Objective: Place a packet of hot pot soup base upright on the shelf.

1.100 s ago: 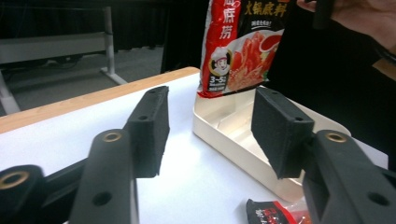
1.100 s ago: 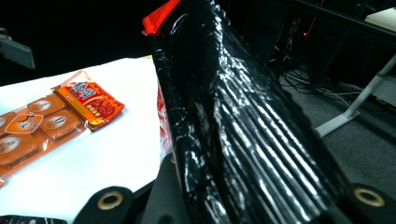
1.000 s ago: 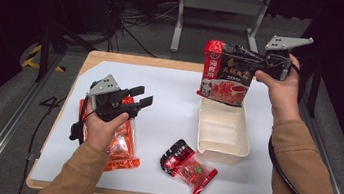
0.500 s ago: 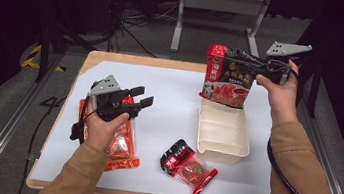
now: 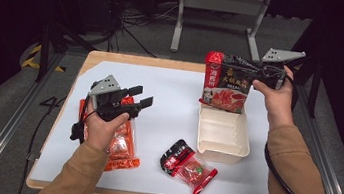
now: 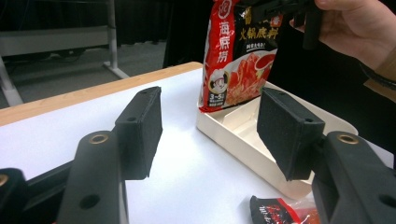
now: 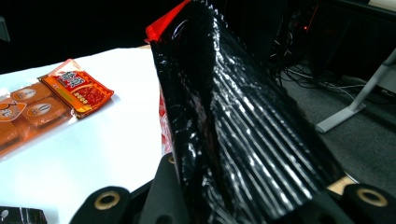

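Now right gripper clamps top of red-black sauce pouch, pouch hanging upright, bottom edge at far rim of cream tray near table's right edge. Left gripper, jaws apart and just been opening, nothing between, hovers over orange snack pack by left edge.

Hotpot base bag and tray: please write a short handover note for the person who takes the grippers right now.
Right gripper: shut on the top of the hotpot base bag, which hangs upright over the far end of the cream tray.
Left gripper: open, holds nothing, jaws just opening wider, above the orange snack pack.
Small red-black packet: on the table, in front of the tray.
Done: bag lifted over the tray.
Left: probably lower it into the tray and release; tray is empty.
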A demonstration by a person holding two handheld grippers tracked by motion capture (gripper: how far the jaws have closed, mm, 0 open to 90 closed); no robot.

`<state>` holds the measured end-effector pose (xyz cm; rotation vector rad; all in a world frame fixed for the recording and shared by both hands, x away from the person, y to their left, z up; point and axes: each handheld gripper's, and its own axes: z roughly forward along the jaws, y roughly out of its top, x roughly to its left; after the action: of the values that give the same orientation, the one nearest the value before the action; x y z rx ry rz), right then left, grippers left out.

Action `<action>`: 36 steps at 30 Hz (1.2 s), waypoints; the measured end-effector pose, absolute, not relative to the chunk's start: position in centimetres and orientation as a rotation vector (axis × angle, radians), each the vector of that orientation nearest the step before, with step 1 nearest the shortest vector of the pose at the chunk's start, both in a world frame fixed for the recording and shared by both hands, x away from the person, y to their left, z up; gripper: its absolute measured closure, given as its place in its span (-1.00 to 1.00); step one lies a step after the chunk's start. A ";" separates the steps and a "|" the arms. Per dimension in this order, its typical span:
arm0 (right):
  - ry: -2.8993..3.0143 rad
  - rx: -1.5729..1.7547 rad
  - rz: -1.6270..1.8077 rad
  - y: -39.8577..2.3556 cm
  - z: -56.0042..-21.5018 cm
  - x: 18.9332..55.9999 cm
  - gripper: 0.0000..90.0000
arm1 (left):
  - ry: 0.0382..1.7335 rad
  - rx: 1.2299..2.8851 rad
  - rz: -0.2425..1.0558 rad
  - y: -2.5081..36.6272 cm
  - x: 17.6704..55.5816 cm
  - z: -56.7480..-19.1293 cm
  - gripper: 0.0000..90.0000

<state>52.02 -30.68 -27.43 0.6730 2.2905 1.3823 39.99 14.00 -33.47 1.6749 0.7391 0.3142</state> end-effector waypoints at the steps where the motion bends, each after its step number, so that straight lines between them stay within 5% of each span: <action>1: 2.294 0.672 1.382 -30.7 -27.6 52.0 0.77 | 0.738 1.675 0.315 14.0 40.0 -33.5 -0.09; 36: 2.313 0.787 1.414 -31.6 -31.7 51.7 0.65 | 0.761 1.686 0.313 13.7 40.0 -33.6 -0.24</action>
<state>51.75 -31.56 -31.75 0.7869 2.3130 1.4138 40.01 13.73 -33.63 1.6856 0.7608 0.3132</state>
